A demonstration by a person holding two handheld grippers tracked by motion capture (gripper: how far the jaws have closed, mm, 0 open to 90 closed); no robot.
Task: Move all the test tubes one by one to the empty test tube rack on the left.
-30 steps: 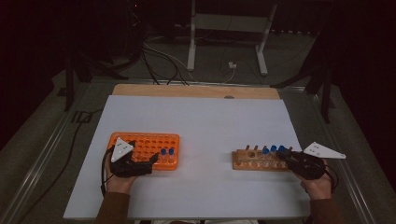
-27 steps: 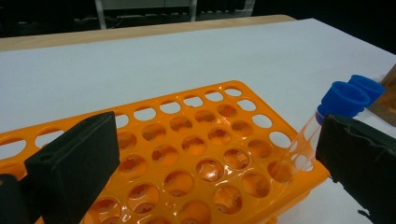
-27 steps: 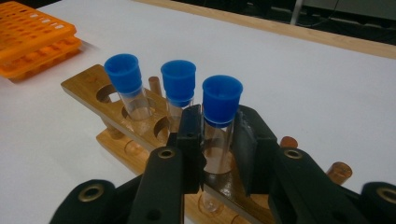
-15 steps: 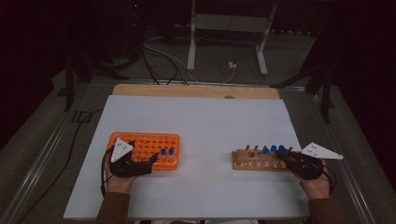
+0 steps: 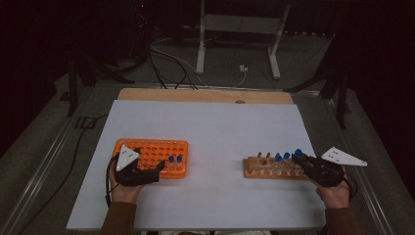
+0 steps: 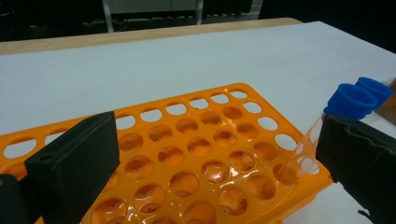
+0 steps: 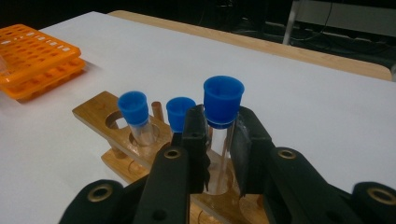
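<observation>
Left side, near the worktop's front-left corner: orange rack [image 5: 155,155], mostly empty holes. Two blue-capped tubes [image 6: 327,126] seated in its right end, front row. Left gripper [image 5: 142,172] parked at the rack's front edge, jaws spread wide, nothing between them; in the left gripper view one pad sits just beside the nearer tube but not pressing on it.

Middle of the worktop: bare white sheet, nothing staged there.

Right side, toward the front-right corner: wooden rack [image 5: 254,169] with three blue-capped tubes standing upright. Two spare tubes [image 7: 135,116] left of the grip, untouched. Right gripper [image 7: 219,140] clamped on the third tube [image 7: 223,100], pads pinching the clear body just below the cap, jaws just finished closing. Tube bottom seated in its hole, not lifted yet as far as visible.

Progress, judged from layout: looks like a transfer from wooden rack to orange rack. Two tubes over, three left on the wooden side, one of those now gripped. Some wooden holes already empty. Roughly under halfway.

Next likely: straight pull up to clear the hole, carry across, drop into a free hole beside the two seated ones. Direction of transfer assumed, not confirmed.
</observation>
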